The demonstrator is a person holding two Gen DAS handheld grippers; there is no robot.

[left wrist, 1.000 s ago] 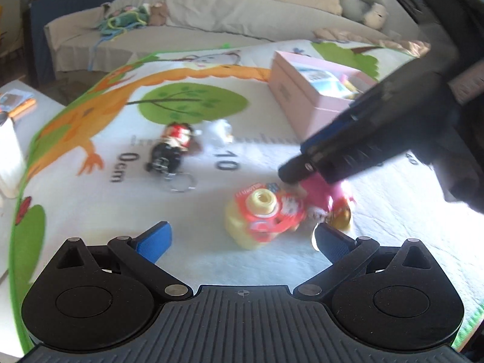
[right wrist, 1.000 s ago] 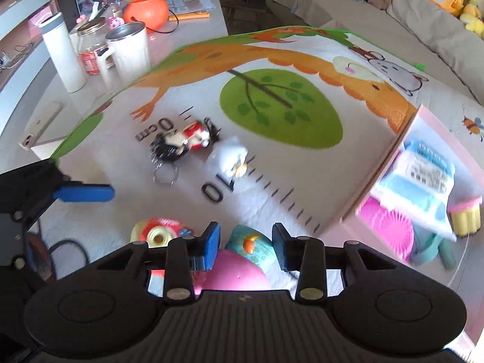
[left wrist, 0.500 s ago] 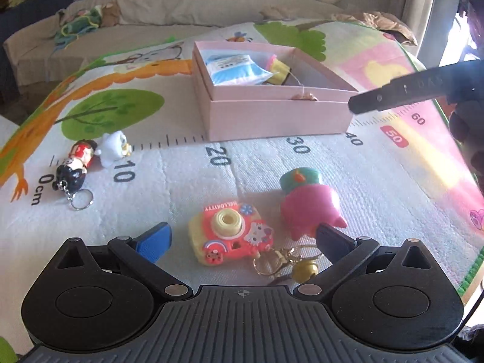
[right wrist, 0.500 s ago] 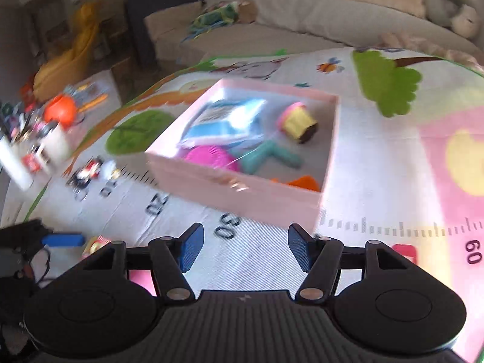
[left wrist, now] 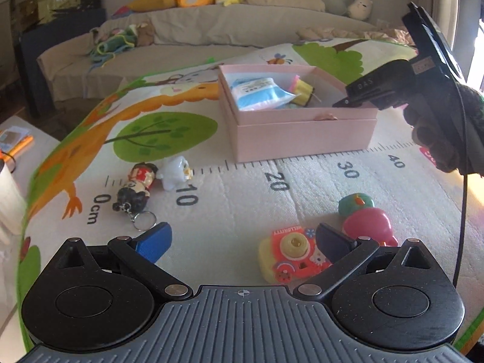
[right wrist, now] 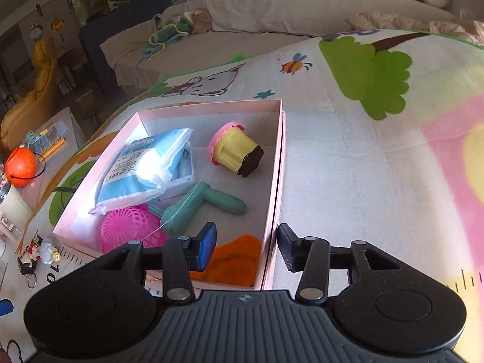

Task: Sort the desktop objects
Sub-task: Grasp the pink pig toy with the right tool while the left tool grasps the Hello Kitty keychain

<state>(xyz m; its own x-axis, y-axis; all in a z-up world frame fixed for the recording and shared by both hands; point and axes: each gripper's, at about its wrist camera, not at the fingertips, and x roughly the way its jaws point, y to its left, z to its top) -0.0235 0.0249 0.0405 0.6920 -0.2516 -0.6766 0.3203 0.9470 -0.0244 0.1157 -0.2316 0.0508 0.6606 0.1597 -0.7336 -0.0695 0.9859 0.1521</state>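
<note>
**A:** What does the box look like, and where does it sit?

**B:** The pink box is a shallow open carton resting on the play mat, just past the printed ruler. Inside lie a blue-and-white packet, a yellow cup-shaped toy tipped on its side, a teal handled toy, a pink mesh ball and something orange in the near corner.

**A:** And the claws?

**B:** The right gripper hangs over the box's near right corner; its jaws have just been closing, yet they stand apart with only the box wall below them, nothing held. The left gripper has its jaws wide apart, empty, low over the mat.

**A:** What remains outside the box?

**B:** A toy camera lies partly behind the left gripper's right finger, with a pink pig toy just beside it. Farther left, a doll keychain touches a small white figure. A sofa with plush toys runs behind the mat.
</note>
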